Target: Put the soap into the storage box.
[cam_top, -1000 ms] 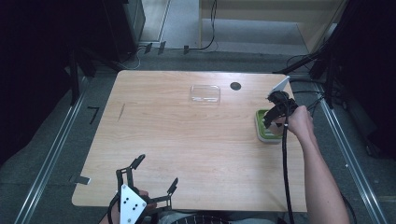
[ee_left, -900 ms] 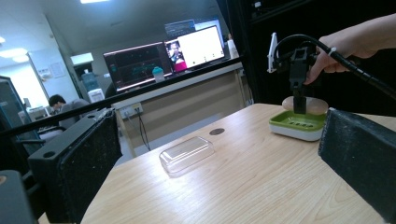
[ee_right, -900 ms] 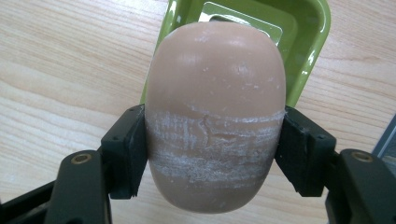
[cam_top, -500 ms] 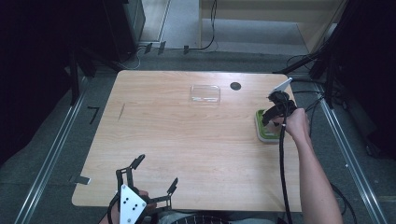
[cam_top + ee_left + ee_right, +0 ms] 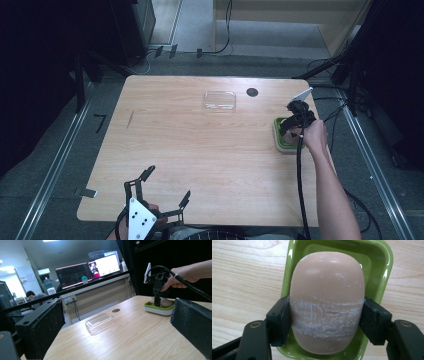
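Observation:
A peach oval soap bar point(image 5: 327, 302) with white scuffs lies in a green dish point(image 5: 382, 265) at the table's right edge. My right gripper point(image 5: 325, 321) points down over it, and its two black pads press on the bar's sides. From above, that gripper point(image 5: 292, 125) stands over the dish point(image 5: 280, 144), held by a hand. The left gripper view shows it upright in the dish point(image 5: 157, 310) on the soap point(image 5: 167, 302). My left gripper point(image 5: 168, 183) stays at the front edge, open, with nothing between its jaws.
A clear plastic lid point(image 5: 219, 100) lies at the back middle of the wooden table point(image 5: 200, 150), beside a dark round hole point(image 5: 252, 92). Metal rails run along the floor on both sides. Desks with monitors stand beyond the table's far edge.

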`<action>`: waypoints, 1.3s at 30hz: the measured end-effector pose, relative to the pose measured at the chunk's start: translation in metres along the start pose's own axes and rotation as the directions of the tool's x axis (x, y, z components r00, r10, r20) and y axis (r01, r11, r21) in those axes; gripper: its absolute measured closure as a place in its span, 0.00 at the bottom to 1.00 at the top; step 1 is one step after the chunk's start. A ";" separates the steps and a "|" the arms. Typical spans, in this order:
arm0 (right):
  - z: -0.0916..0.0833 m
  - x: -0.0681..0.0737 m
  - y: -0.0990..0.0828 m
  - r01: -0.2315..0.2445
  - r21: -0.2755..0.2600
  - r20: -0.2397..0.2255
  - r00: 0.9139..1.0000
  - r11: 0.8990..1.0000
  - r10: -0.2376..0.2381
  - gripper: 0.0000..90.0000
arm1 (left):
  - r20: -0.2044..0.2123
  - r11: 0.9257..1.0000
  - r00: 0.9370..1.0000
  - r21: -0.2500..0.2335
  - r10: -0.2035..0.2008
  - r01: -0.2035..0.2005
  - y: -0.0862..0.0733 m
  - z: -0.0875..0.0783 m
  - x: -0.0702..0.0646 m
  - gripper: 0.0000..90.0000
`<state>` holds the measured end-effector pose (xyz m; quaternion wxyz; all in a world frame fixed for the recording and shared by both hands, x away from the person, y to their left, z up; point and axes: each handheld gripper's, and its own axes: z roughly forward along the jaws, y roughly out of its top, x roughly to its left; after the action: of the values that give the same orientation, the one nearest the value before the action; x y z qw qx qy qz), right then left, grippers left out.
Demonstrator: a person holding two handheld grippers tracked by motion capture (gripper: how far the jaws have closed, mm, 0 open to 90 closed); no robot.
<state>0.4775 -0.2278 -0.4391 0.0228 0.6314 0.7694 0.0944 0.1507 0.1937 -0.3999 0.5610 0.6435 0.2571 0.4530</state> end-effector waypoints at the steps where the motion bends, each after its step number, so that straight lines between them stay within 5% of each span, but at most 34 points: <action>1: 0.001 0.000 0.000 -0.001 -0.003 -0.001 1.000 1.000 0.001 0.37 | 0.001 1.000 1.000 0.000 0.000 0.000 0.000 0.000 0.000 0.00; 15: 0.009 -0.001 0.000 -0.044 -0.033 0.005 0.999 0.998 0.044 0.37 | 0.001 1.000 1.000 0.000 0.001 -0.001 0.000 0.000 0.000 0.00; 39: 0.011 0.002 0.002 -0.028 -0.018 0.017 0.999 0.999 0.028 0.37 | 0.003 1.000 1.000 0.000 0.002 -0.002 0.000 0.000 0.000 0.00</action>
<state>0.4804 -0.2244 -0.4498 0.0337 0.6425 0.7594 0.0963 0.1507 0.1935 -0.4000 0.5607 0.6445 0.2557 0.4526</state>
